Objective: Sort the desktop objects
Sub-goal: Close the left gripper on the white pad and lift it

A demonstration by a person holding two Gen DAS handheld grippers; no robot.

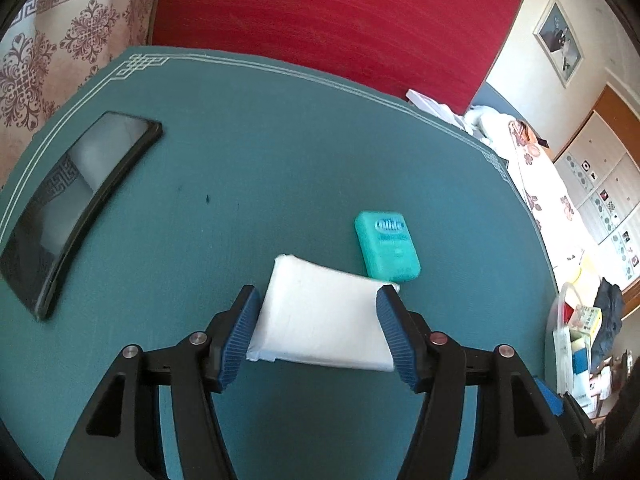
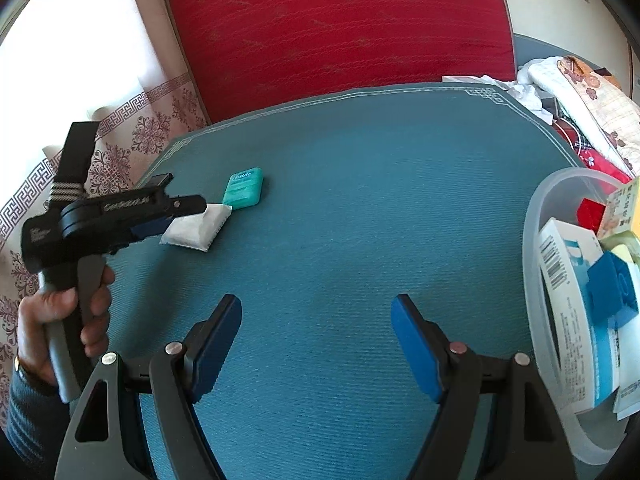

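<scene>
A white tissue pack (image 1: pixel 320 318) lies between the blue pads of my left gripper (image 1: pixel 316 300). The pads touch its two sides, so the gripper is shut on it. In the right wrist view the pack (image 2: pixel 198 228) sits low at the table, held by the left gripper (image 2: pixel 168 220). A teal floss box (image 1: pixel 386 246) lies just beyond the pack, also shown in the right wrist view (image 2: pixel 243 188). A black phone (image 1: pixel 76 208) lies at the far left. My right gripper (image 2: pixel 316 312) is open and empty over the teal mat (image 2: pixel 360 200).
A clear plastic tub (image 2: pixel 536 264) with boxes and blue blocks stands at the right edge of the table, also seen in the left wrist view (image 1: pixel 560 332). A red chair back (image 2: pixel 336 28) stands behind the table. Cloth and clutter lie at the far right.
</scene>
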